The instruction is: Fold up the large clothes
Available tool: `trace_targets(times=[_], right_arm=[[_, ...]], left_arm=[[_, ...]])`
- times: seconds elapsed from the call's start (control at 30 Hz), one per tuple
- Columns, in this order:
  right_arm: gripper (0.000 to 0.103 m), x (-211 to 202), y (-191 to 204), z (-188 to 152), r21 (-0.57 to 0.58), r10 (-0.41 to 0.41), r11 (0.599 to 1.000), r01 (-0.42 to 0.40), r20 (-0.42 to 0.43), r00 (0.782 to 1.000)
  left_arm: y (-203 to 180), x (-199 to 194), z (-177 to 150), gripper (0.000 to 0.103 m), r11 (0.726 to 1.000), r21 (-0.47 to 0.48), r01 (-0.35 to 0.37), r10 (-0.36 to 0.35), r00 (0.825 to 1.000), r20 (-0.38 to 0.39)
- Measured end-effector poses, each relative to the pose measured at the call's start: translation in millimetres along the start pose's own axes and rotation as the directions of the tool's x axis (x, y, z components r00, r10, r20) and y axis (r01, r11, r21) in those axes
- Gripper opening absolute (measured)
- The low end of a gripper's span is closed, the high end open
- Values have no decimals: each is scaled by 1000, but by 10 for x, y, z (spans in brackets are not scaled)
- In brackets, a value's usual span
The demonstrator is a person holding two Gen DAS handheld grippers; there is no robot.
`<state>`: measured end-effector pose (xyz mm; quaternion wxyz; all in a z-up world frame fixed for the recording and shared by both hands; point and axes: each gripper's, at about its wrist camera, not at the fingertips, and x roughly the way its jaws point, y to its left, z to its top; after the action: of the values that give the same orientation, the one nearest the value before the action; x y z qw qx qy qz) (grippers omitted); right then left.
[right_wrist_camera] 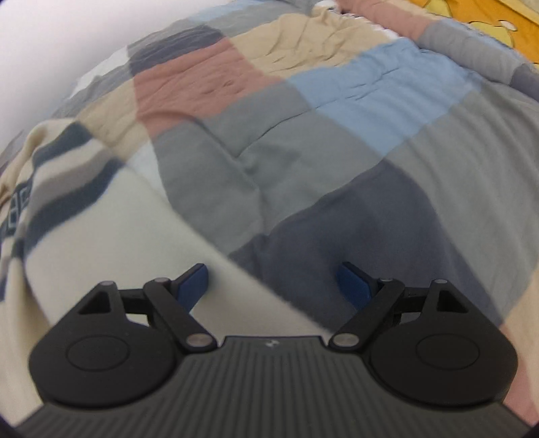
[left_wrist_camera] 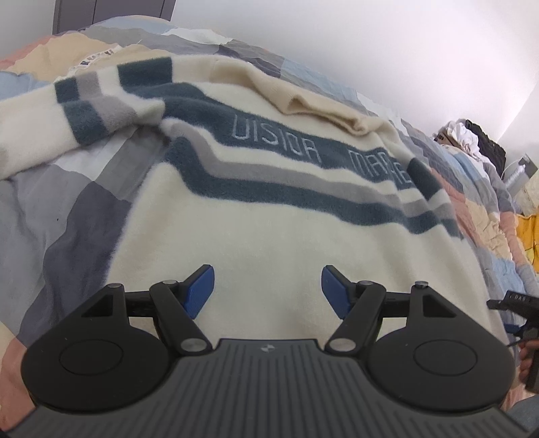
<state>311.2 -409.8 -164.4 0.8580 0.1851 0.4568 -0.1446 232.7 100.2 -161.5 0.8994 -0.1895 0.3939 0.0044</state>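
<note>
A large cream fleece sweater (left_wrist_camera: 269,232) with dark teal and grey stripes and lettering lies spread on the bed. One sleeve (left_wrist_camera: 77,114) stretches out to the left. My left gripper (left_wrist_camera: 267,286) is open and empty, just above the sweater's plain lower body. My right gripper (right_wrist_camera: 273,283) is open and empty, over the sweater's right edge (right_wrist_camera: 111,215), where the cream cloth meets the quilt. The right gripper also shows at the right edge of the left wrist view (left_wrist_camera: 515,303).
The bed is covered with a patchwork quilt (right_wrist_camera: 337,141) in grey, blue, pink and beige. A yellow cloth (right_wrist_camera: 471,17) lies at its far right. A pile of clothes and a box (left_wrist_camera: 471,138) sit beyond the bed by the white wall.
</note>
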Motion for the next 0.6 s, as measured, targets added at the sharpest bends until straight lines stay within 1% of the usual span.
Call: trace_targets(times=[0.1, 0.17, 0.27, 0.3, 0.33, 0.37, 0.4, 0.43, 0.47, 0.5, 0.6], right_arm=[[88, -30, 29, -18, -21, 17, 1000, -17, 4, 1000], [85, -41, 64, -32, -39, 39, 998, -40, -7, 999], [72, -45, 146, -62, -99, 58, 993, -59, -21, 998], [63, -53, 182, -69, -119, 61, 991, -63, -23, 998], [51, -66, 207, -72, -130, 71, 989, -74, -24, 997], [47, -75, 232, -71, -140, 76, 987, -80, -27, 997], [38, -84, 270, -65, -163, 63, 984, -67, -27, 998], [20, -111, 305, -71, -187, 52, 981, -56, -25, 998], [16, -136, 329, -71, -199, 67, 977, -72, -29, 997], [16, -167, 358, -66, -211, 65, 975, -70, -27, 997], [14, -280, 470, 8, -288, 33, 957, -32, 2, 999]], left_arm=[[32, -11, 10, 74, 1000, -23, 14, -14, 1000, 0], [47, -17, 20, 74, 999, -36, 25, -25, 1000, 0], [71, -30, 22, 74, 998, -49, 34, -34, 999, 3], [75, -33, 20, 74, 998, -52, 36, -36, 999, 3], [80, -36, 18, 74, 998, -54, 38, -38, 999, 2], [86, -37, 16, 74, 998, -57, 39, -39, 999, 1], [90, -39, 14, 74, 998, -59, 39, -39, 999, 0], [97, -43, 16, 74, 997, -61, 40, -40, 999, -1], [104, -45, 17, 74, 997, -64, 42, -42, 999, 0], [110, -50, 17, 74, 997, -65, 42, -42, 999, 2], [121, -51, 27, 74, 997, -68, 41, -41, 999, 5]])
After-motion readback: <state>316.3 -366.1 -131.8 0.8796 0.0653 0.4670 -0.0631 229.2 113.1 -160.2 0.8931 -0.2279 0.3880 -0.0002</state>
